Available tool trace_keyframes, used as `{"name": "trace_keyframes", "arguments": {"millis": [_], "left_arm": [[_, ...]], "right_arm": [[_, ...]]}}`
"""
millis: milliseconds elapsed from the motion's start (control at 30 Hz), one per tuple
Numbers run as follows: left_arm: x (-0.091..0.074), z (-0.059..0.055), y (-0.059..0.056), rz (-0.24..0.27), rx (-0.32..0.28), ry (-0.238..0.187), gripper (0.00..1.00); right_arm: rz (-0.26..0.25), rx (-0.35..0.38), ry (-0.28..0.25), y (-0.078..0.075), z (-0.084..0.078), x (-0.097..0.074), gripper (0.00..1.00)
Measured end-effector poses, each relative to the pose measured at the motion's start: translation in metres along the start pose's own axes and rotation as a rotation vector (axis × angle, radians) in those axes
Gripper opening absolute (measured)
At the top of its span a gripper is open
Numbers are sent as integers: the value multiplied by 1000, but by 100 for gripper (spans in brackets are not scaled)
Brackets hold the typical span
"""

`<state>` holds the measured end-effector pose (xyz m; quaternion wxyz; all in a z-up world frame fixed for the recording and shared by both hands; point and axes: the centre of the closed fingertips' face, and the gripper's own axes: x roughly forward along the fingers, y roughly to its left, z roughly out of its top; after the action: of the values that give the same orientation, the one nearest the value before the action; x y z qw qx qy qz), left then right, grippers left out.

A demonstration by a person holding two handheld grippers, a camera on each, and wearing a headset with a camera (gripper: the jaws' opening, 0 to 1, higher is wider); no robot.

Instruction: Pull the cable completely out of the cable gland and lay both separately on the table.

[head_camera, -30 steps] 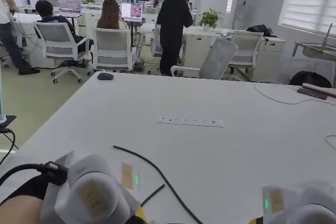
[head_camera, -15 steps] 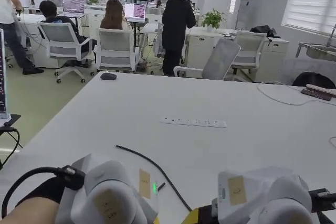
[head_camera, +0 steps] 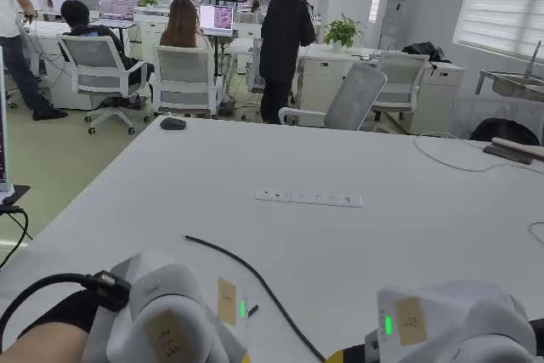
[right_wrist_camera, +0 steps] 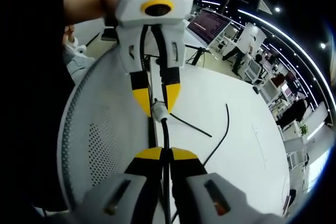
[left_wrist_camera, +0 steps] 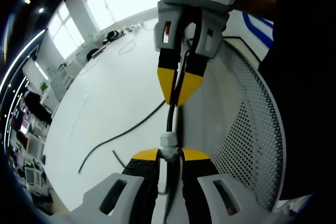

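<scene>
Fingers (left_wrist_camera: 145, 155) of the left gripper (left_wrist_camera: 169, 155) pinch the pale cable gland (left_wrist_camera: 168, 146) in the left gripper view, with the right gripper (left_wrist_camera: 178, 88) clamped on the black cable (left_wrist_camera: 170, 115) just beyond it. The right gripper view agrees: the cable is still threaded through the gland. In the head view the right gripper has drifted rightward since half a second ago, so the pull looks barely begun.

1. Head view looks from above and behind, forward across the worktop (head_camera: 408, 210) into an office.
2. Left gripper view faces the right hand-held gripper (left_wrist_camera: 178, 88) closely.
3. Right gripper view faces the left hand-held gripper (right_wrist_camera: 156, 99) closely; both share the worktop, seemingly near its edge.
</scene>
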<state>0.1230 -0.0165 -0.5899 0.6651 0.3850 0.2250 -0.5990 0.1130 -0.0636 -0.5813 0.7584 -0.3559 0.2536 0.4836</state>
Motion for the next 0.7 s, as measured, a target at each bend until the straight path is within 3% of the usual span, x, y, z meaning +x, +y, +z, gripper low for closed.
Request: {"name": "trace_keyframes", "arguments": {"millis": [433, 533, 567, 633, 700], "left_arm": [[-12, -13, 9, 29, -23, 19, 16], [-12, -14, 9, 29, -25, 19, 16], [-12, -14, 8, 31, -23, 22, 16], [-12, -15, 9, 39, -19, 26, 16], [-15, -15, 12, 50, -33, 18, 16]], "right_arm": [[-18, 39, 104, -4, -36, -8, 3], [19, 45, 120, 3, -40, -8, 3], [66, 65, 99, 9, -38, -9, 4], [112, 196, 21, 11, -30, -15, 17], [70, 223, 4, -5, -33, -25, 23]]}}
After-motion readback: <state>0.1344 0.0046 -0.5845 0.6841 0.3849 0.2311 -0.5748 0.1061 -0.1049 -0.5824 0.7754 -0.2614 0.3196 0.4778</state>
